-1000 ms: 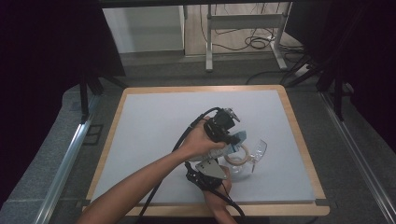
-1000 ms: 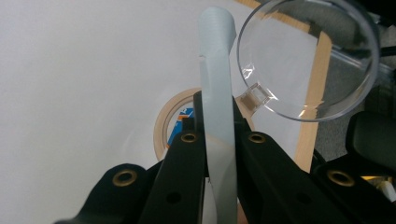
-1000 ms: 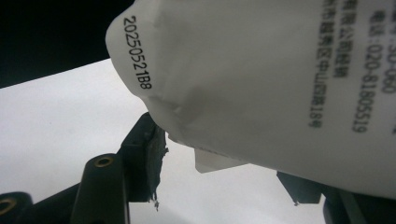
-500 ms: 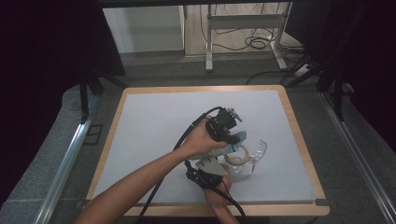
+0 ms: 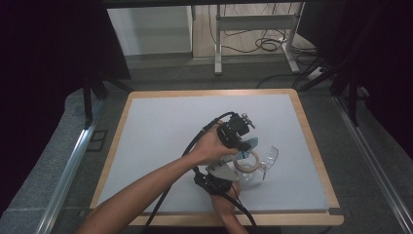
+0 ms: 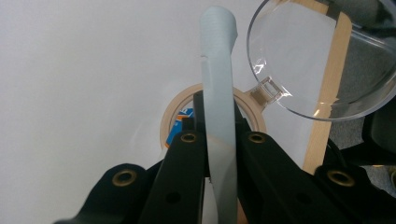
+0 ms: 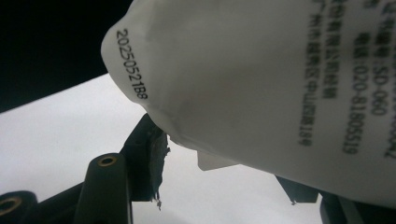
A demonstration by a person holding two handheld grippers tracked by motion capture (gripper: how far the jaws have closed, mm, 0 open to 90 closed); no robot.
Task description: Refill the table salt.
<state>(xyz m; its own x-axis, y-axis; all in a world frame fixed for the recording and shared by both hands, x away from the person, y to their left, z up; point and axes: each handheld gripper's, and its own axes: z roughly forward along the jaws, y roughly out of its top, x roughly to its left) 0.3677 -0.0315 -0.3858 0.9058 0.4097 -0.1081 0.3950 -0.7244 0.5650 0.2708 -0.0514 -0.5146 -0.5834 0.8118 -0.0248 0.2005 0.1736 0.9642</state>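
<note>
while left gripper pinches blue strip | right gripper grips white pack

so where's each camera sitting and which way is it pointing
High view: fixed above the person's side, looking forward and down on the table; both forearms come in from below, with the left gripper and right gripper.
Left gripper view: rides the left gripper, looking along its jaws, shut on a pale blue strip, at a tape roll and clear lid.
Right gripper view: rides the right gripper, jaws around a white printed container.
The high and left gripper views share the tape roll and lid.
</note>
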